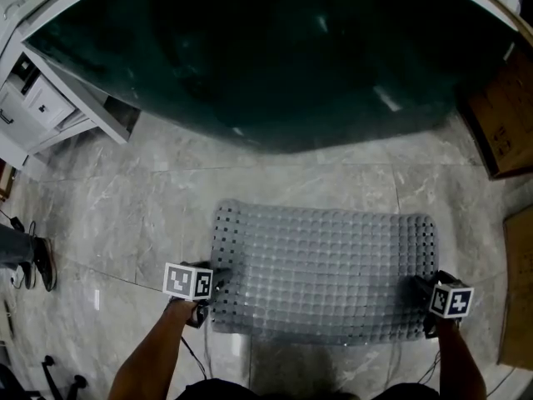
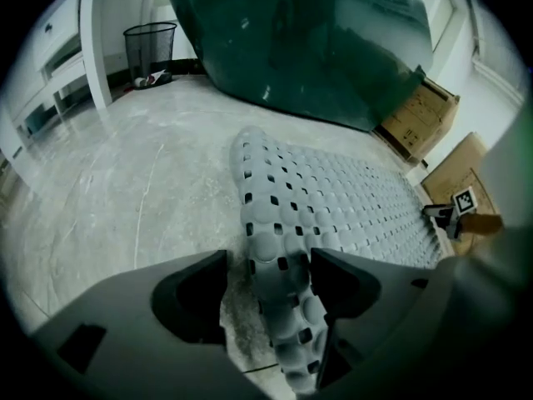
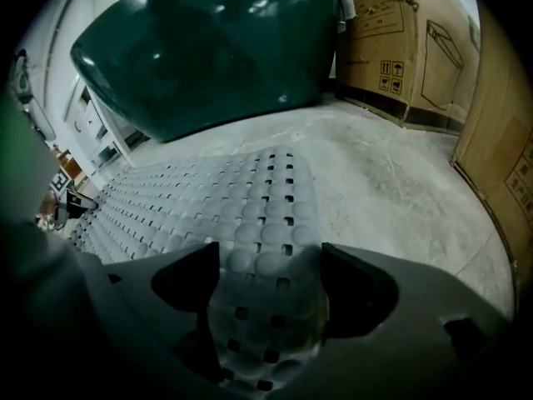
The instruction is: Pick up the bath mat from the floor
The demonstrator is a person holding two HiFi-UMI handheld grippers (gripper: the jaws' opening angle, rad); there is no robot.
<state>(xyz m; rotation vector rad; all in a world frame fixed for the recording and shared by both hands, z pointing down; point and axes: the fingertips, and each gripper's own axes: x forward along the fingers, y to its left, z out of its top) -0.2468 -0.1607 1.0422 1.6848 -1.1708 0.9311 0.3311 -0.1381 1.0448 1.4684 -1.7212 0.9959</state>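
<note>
A grey rubber bath mat (image 1: 321, 269) with bumps and square holes lies on the pale stone floor in front of the tub. My left gripper (image 1: 215, 294) sits at its near left corner. In the left gripper view (image 2: 268, 277) the mat's edge (image 2: 333, 198) runs up between the jaws, with a gap showing beside the left jaw. My right gripper (image 1: 423, 294) sits at the near right corner. In the right gripper view (image 3: 268, 277) the mat (image 3: 208, 198) fills the space between the wide jaws, which do not press on it. Both grippers stand open.
A large dark green bathtub (image 1: 275, 57) rises just beyond the mat. A white cabinet (image 1: 42, 98) stands at far left, cardboard boxes (image 1: 504, 123) at right. A wire wastebasket (image 2: 150, 44) stands far off. A person's shoe (image 1: 42, 261) is at the left edge.
</note>
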